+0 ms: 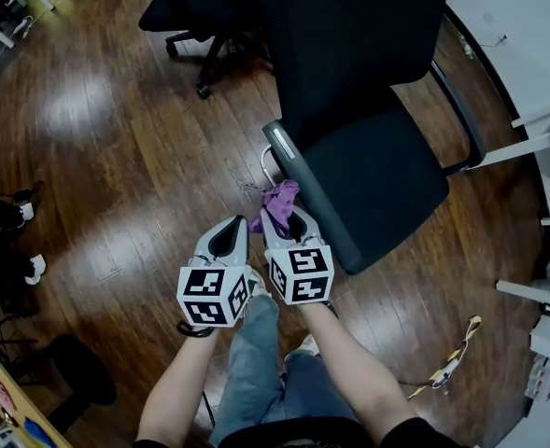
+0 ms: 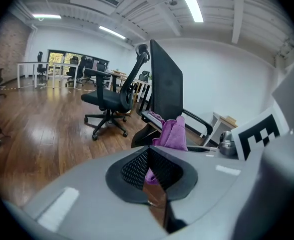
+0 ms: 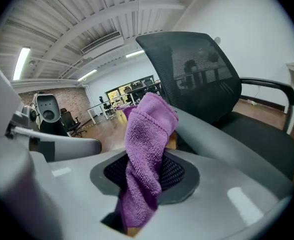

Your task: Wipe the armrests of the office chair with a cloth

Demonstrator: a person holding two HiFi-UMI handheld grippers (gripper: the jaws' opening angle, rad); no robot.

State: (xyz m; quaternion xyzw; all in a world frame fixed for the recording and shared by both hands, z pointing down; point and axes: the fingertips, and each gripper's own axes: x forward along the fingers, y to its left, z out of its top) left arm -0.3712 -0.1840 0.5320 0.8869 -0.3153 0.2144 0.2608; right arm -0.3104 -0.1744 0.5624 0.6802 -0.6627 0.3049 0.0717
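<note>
Our right claw (image 1: pixel 284 224) is clamped on the purple cloth (image 1: pixel 279 202), which stands out of its tips toward 12 o'clock. The near armrest (image 1: pixel 303 180) of the office chair (image 1: pixel 377 171) lies just beside the cloth at 3 o'clock. Our left claw (image 1: pixel 232 236), at the right one's 9 o'clock, is closed on nothing.

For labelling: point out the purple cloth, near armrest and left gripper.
purple cloth (image 3: pixel 147 149), right gripper view, middle fold.
near armrest (image 1: pixel 298 171), head view, top pad.
left gripper (image 1: pixel 238 222), head view, between fingertips.
</note>
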